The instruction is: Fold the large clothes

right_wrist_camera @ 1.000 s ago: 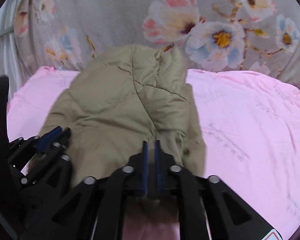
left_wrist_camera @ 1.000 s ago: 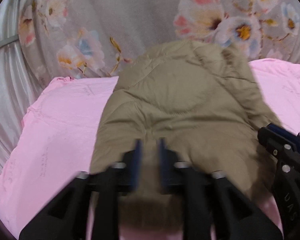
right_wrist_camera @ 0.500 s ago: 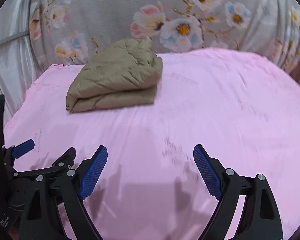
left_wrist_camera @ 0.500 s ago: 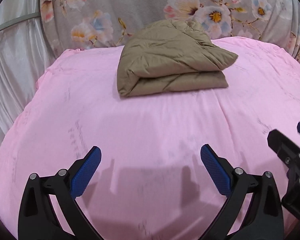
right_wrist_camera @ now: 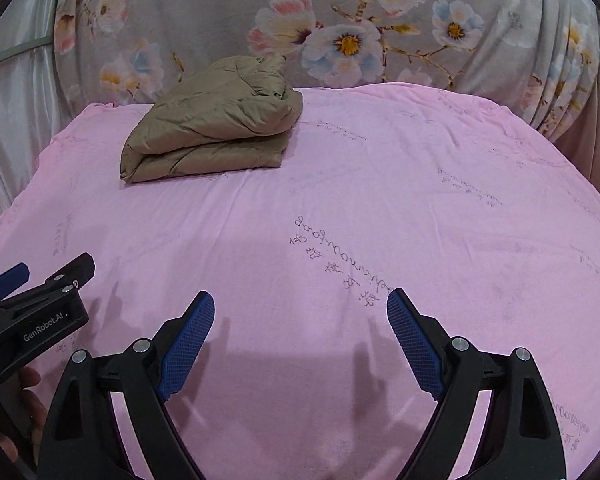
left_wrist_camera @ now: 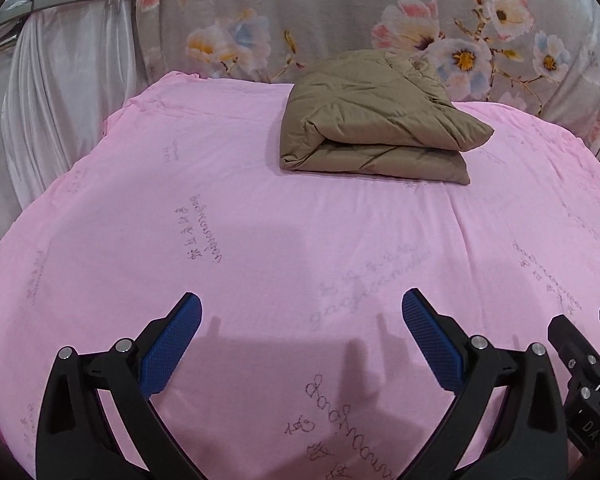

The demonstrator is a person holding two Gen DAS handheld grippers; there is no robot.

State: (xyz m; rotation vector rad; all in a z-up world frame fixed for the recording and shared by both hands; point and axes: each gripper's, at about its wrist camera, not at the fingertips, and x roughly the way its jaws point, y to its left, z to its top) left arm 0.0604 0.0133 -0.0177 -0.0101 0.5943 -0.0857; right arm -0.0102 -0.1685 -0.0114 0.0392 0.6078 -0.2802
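Observation:
A tan quilted jacket (left_wrist_camera: 372,120) lies folded in a thick bundle at the far side of the pink sheet (left_wrist_camera: 260,240), against the floral backdrop. It also shows in the right wrist view (right_wrist_camera: 216,124) at the far left. My left gripper (left_wrist_camera: 300,312) is open and empty, well short of the jacket, low over the near part of the sheet. My right gripper (right_wrist_camera: 300,308) is open and empty too, beside the left one, which shows at the left edge of the right wrist view (right_wrist_camera: 32,304).
A floral curtain (left_wrist_camera: 340,12) hangs behind the bed. White satin drapes (left_wrist_camera: 60,92) hang at the left. The pink sheet (right_wrist_camera: 420,200) with printed writing covers the whole surface and drops off at the left and right edges.
Both grippers were shut on the jacket's near edge a second ago. They let go, opened wide and pulled back toward me. The jacket stays folded at the far side.

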